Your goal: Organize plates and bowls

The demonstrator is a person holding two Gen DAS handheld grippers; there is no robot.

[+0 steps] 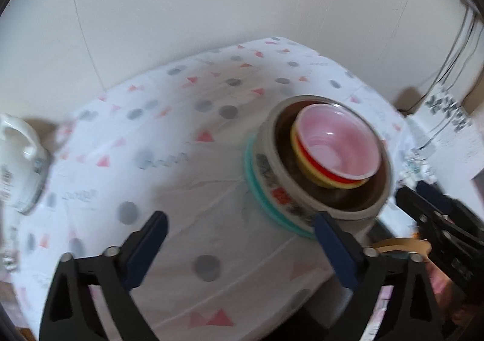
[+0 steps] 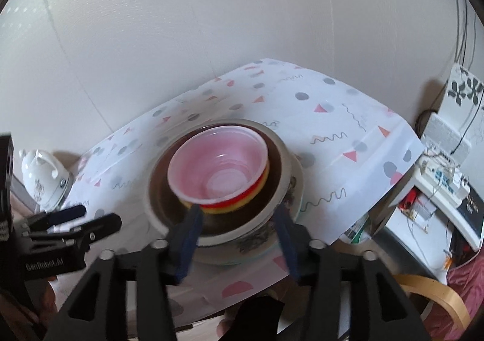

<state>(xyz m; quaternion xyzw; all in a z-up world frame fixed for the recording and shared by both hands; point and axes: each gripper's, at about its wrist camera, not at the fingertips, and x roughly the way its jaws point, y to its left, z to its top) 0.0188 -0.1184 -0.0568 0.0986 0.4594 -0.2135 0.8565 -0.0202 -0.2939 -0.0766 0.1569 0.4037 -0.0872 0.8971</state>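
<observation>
Here, pink bowl (image 2: 218,159) nests in seemingly brown-lined larger bowl (image 2: 273,159).

A glossy plastic-looking pink bowl (image 2: 218,164) nests in a glazed ceramic bowl (image 2: 273,220) on the surface's smooth printed cloth (image 2: 348,129).

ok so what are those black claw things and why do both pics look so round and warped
Those are two hand-held grippers; a person carries one in each hand. Each has a fisheye camera looking along its fingers, which bends the picture. One picture comes from the left gripper, the other from the right gripper. On the white patterned tablecloth stands a stack: a pink plastic bowl nested in red and yellow ones, inside a large brown-glazed ceramic bowl, on a teal-rimmed plate. A white ceramic teapot sits aside. Both sets of fingers are open and hold nothing.
</observation>
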